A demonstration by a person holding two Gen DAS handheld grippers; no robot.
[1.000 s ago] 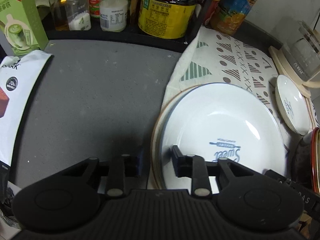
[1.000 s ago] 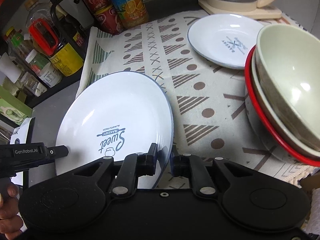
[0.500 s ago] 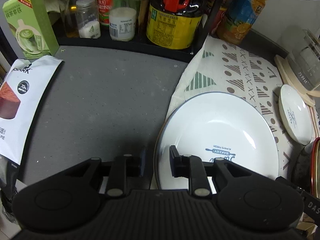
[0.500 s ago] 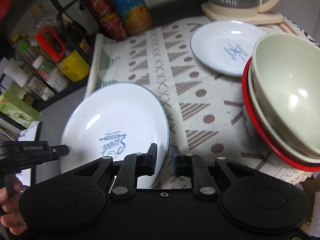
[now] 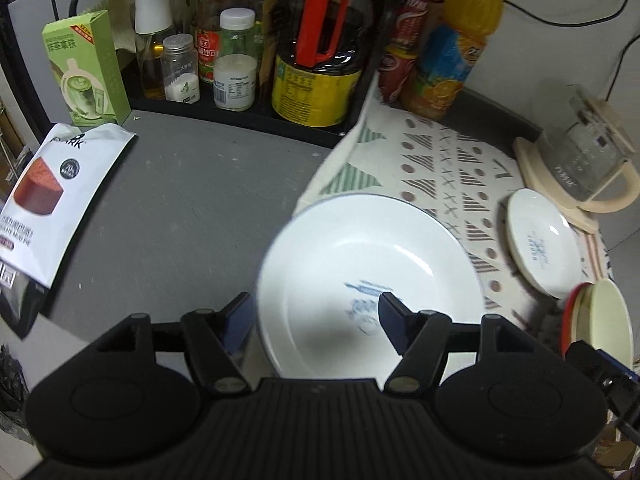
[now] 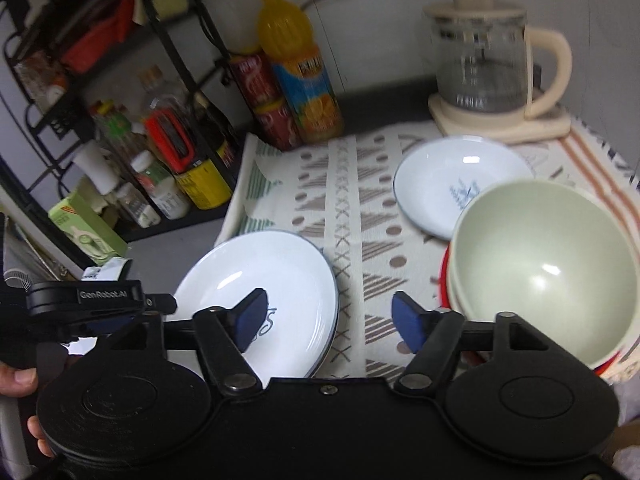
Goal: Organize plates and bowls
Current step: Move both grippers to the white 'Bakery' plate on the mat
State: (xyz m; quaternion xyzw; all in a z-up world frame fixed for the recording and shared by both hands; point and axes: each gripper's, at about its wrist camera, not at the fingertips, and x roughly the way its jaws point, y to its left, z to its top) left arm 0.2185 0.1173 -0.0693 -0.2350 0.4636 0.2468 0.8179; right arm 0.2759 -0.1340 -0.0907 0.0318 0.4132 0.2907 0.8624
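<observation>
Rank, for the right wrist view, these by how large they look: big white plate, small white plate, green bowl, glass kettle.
1. green bowl, though nearest the camera
2. big white plate
3. small white plate and glass kettle: too alike to rank

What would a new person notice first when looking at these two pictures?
Most likely the large white plate, lying at the near left edge of the patterned cloth, with the left gripper and right gripper open above its opposite rims, their jaws having just opened and gripping nothing. Next, the pale green bowl stacked in a red-rimmed bowl at the right, with a small white plate behind it.
</observation>
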